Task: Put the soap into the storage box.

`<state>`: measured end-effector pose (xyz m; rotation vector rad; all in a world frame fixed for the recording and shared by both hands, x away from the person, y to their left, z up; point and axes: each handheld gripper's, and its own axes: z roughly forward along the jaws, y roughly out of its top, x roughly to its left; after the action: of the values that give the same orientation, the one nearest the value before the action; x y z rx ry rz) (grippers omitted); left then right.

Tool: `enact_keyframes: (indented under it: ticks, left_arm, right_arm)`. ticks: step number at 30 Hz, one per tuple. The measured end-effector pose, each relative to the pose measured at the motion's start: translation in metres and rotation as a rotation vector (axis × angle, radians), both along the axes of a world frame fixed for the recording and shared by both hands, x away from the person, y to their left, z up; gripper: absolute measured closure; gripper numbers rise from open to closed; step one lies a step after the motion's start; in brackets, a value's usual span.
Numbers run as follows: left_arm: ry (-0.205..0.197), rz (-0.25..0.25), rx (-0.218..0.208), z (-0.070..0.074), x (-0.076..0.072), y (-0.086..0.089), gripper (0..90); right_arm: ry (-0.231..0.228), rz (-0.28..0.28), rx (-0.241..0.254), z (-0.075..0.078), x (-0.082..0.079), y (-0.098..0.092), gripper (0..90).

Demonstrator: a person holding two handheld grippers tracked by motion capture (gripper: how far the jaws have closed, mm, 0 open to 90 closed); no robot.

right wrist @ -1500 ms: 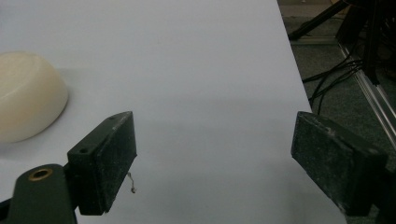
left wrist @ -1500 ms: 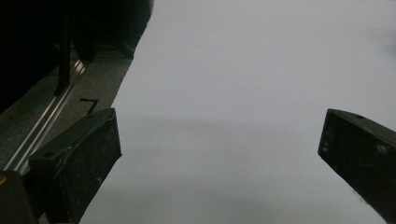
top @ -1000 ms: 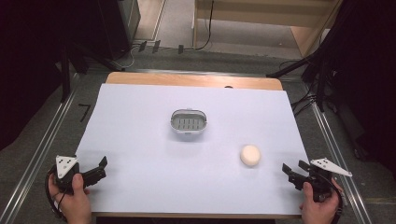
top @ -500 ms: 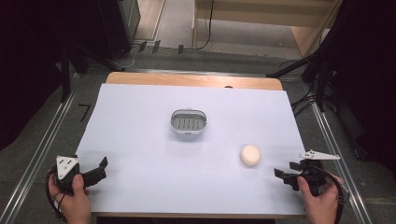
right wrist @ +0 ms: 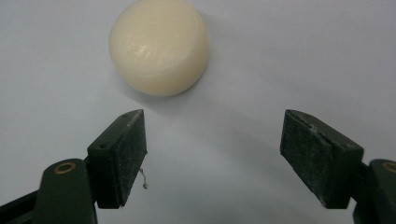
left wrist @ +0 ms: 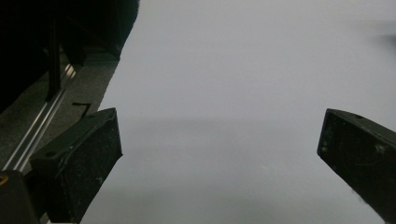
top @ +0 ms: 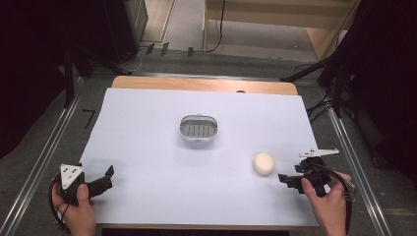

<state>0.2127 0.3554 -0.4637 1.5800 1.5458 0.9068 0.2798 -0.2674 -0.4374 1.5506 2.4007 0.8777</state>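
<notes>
Near the table's right front edge, right gripper (top: 287, 180) held low, jaws apart, aimed at round cream soap bar (top: 263, 163) just ahead, not touching; left gripper (top: 106, 177) at left front corner, jaws apart, empty.

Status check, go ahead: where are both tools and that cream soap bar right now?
Right tool open, just short of the soap bar, not touching. Left tool open, idle over the white table cover. Soap dish mid-table, apart. Nothing between tool and soap.
</notes>
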Motion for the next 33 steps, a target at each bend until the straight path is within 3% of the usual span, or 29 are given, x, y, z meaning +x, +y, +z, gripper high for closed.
enact_keyframes:
  ticks: [10,14,16,24,33]
  left_arm:
    - [-0.001,-0.006,0.006,0.0,0.0,-0.001,0.1]
    - [0.003,-0.006,0.008,0.0,0.0,-0.001,0.1]
    - [0.003,-0.006,0.009,0.0,0.0,-0.001,0.1]
    - [0.004,-0.007,0.009,0.0,0.0,-0.001,0.1]
    - [0.006,-0.009,0.011,0.0,0.001,-0.001,0.1]
  right_arm:
    - [0.023,0.033,-0.008,0.002,0.011,0.018,23.5]
    - [0.051,0.052,-0.044,0.001,0.017,0.026,22.2]
    - [0.043,0.046,-0.047,0.001,0.018,0.029,22.2]
    - [0.058,0.044,-0.024,0.001,0.021,0.033,22.4]
    - [0.068,0.049,-0.03,-0.002,0.026,0.042,22.6]
